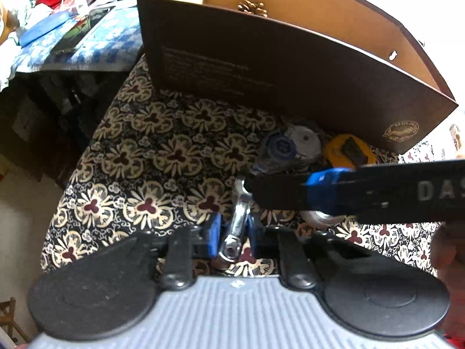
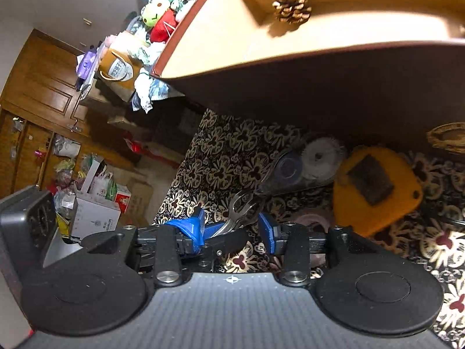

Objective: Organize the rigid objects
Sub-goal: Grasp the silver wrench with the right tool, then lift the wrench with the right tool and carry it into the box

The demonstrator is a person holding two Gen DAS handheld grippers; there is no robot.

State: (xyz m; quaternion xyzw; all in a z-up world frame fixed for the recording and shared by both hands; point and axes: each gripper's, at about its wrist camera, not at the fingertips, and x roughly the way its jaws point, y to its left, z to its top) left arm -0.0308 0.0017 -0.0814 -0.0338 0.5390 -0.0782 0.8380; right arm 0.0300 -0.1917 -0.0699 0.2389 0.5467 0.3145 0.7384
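Your left gripper [image 1: 232, 234] pinches the wrench [image 1: 237, 226] by its handle, just above the cloth [image 1: 145, 151] — near the box [image 1: 290, 67], likely its destination. Your right gripper [image 2: 234, 229] is spread around the wrench — it crosses just beyond your left.

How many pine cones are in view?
1: a pine cone lies inside the cardboard box, near its back wall. The box's front wall may hide others.

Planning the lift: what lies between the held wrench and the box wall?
Only bare floral cloth between wrench and box wall, in the left wrist view.
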